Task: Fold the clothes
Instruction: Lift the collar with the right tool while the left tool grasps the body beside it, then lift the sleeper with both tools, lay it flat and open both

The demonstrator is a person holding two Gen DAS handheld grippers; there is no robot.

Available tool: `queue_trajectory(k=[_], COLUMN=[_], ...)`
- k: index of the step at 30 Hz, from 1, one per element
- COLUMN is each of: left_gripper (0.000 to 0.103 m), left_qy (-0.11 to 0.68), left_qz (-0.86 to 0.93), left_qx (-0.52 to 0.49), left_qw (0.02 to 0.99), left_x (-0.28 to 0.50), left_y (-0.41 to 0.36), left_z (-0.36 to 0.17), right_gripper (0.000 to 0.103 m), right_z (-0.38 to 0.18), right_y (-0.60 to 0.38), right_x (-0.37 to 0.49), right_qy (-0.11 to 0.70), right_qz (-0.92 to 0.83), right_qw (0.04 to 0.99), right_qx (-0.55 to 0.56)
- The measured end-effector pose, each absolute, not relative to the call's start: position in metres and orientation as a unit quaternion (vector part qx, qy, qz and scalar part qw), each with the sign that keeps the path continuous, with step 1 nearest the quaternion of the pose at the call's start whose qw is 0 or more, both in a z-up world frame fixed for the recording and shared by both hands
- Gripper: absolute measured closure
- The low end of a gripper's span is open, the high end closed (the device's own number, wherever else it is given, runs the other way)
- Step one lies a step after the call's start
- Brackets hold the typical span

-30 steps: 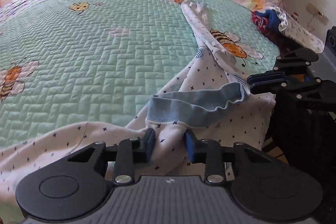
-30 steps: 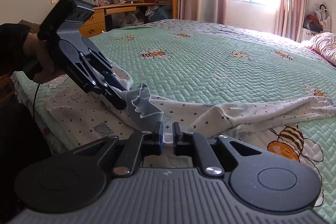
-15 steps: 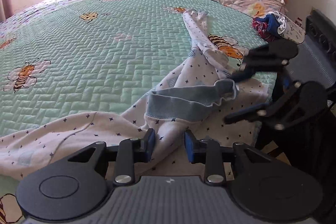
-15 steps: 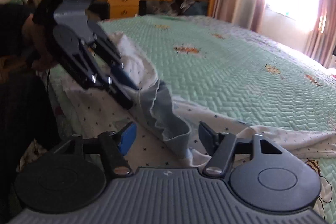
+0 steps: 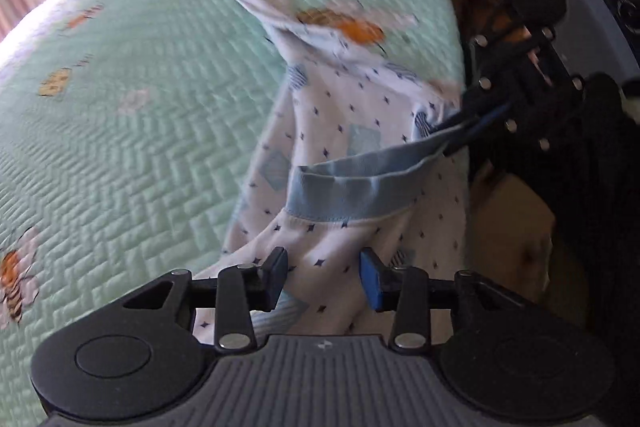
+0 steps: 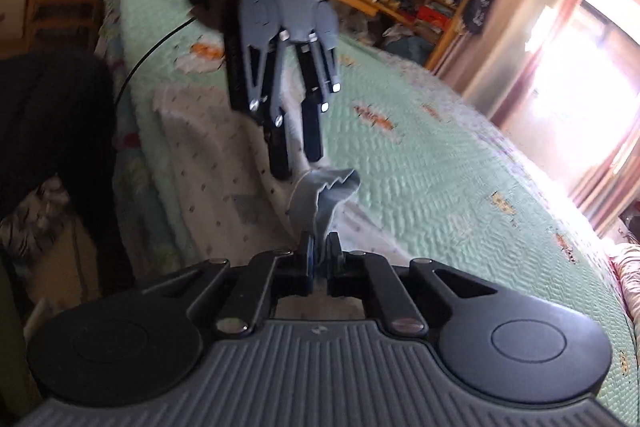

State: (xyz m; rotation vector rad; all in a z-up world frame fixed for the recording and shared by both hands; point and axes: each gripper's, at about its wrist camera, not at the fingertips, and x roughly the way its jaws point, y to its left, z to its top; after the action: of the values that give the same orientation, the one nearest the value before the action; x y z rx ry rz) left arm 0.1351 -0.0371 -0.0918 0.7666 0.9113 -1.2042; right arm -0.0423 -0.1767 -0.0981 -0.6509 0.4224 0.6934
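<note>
The white dotted pants lie bunched at the near edge of the bed, their blue waistband pinched between the closed jaws of the right gripper. The left gripper is opening, cloth between its pads without a clear squeeze. If it lets go, that side could sag and spoil the fold. Blur hides the far leg's lay.
</note>
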Motion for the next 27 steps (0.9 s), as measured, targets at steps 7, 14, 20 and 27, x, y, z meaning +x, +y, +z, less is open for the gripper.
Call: queue_trajectory(k=[7,14,20,27], left_gripper=[0.053,0.044,0.011,0.032], left_qy=[0.420,0.422,0.463,0.433], left_qz=[-0.551,-0.590,-0.593,-0.588], left_qx=[0.372,0.405,0.393,0.385], left_qw=[0.618,0.557,0.529,0.565], left_x=[0.160,0.172,0.189,0.160], left_y=[-0.052,-0.072,-0.075,-0.056], left_z=[-0.092,-0.102,-0.138,-0.117], right_gripper=[0.097,0.097,0.097,0.097], right_z=[-0.118,-0.130,-0.134,-0.133], right_y=[-0.181,-0.188,-0.195,-0.198], right_x=[-0.048,-0.044,-0.038,-0.035], right_qy=[0.237,0.257,0.266,0.267], right_qz=[0.334,0.331,0.329,0.323], right_qw=[0.864,0.871,0.880,0.887], right_qx=[-0.291,-0.257,-0.214,-0.195])
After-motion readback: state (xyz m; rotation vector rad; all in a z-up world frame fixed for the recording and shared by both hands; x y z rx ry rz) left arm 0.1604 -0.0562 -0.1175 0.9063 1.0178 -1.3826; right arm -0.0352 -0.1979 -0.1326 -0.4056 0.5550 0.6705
